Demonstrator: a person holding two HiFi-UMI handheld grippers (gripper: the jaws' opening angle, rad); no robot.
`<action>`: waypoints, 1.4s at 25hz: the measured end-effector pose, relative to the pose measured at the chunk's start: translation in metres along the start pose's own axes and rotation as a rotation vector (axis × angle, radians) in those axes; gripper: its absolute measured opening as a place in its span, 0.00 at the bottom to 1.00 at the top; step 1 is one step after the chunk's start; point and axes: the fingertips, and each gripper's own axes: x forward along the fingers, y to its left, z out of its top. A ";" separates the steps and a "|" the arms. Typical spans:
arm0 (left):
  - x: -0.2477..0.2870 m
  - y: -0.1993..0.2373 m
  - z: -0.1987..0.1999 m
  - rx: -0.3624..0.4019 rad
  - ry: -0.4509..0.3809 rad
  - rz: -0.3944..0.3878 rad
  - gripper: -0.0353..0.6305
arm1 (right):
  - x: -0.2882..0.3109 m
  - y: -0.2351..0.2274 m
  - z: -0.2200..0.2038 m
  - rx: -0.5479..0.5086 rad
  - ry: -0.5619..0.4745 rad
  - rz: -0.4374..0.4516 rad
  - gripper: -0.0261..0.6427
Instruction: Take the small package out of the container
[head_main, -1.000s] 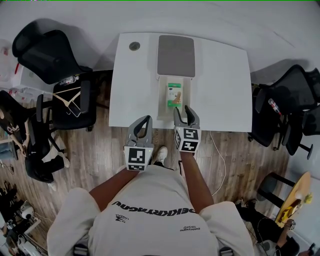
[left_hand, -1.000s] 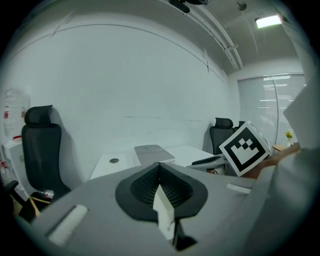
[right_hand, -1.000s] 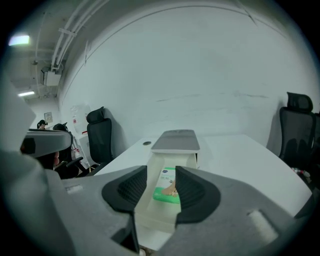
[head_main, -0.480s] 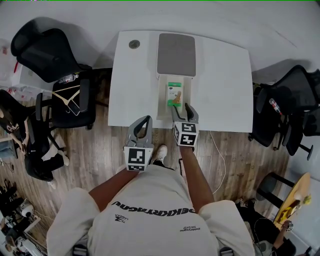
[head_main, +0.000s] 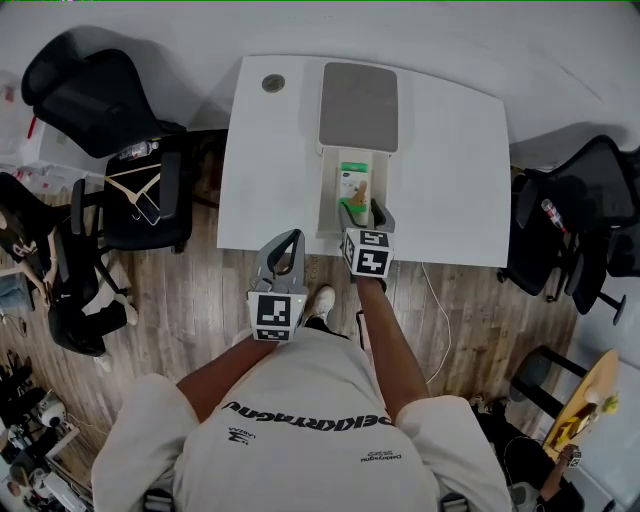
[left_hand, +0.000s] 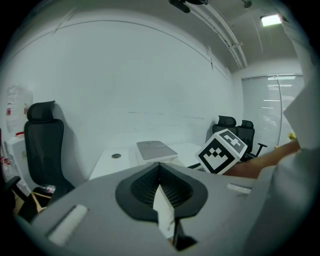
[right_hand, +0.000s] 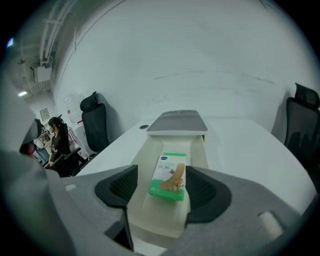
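Observation:
A small green package (head_main: 352, 186) (right_hand: 170, 179) lies flat in a long cream container (head_main: 329, 195) (right_hand: 148, 215) on the white table (head_main: 450, 170). The container's grey lid (head_main: 359, 107) (right_hand: 177, 122) sits at its far end. My right gripper (head_main: 362, 210) (right_hand: 161, 190) hangs over the container's near end. It is open, its jaws have just been opening, and the package lies between and ahead of the pads, untouched. My left gripper (head_main: 289, 240) (left_hand: 160, 175) is held shut and empty just off the table's front edge.
Black office chairs stand to the left (head_main: 95, 100) and right (head_main: 590, 210) of the table. A round grommet (head_main: 273, 84) sits at the table's far left. A white cable (head_main: 440, 310) hangs off the front edge onto the wooden floor.
My right gripper has moved forward and down over the container's near end, and its jaws have spread wider. The left gripper has stayed put.

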 end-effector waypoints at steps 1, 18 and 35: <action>0.000 0.001 0.000 -0.001 0.001 0.000 0.05 | 0.002 0.001 0.000 0.009 0.007 0.001 0.47; 0.002 0.016 -0.009 -0.029 0.016 0.012 0.05 | 0.033 -0.006 -0.007 0.076 0.103 -0.052 0.55; 0.003 0.024 -0.015 -0.041 0.029 0.010 0.05 | 0.054 -0.012 -0.012 0.080 0.177 -0.107 0.56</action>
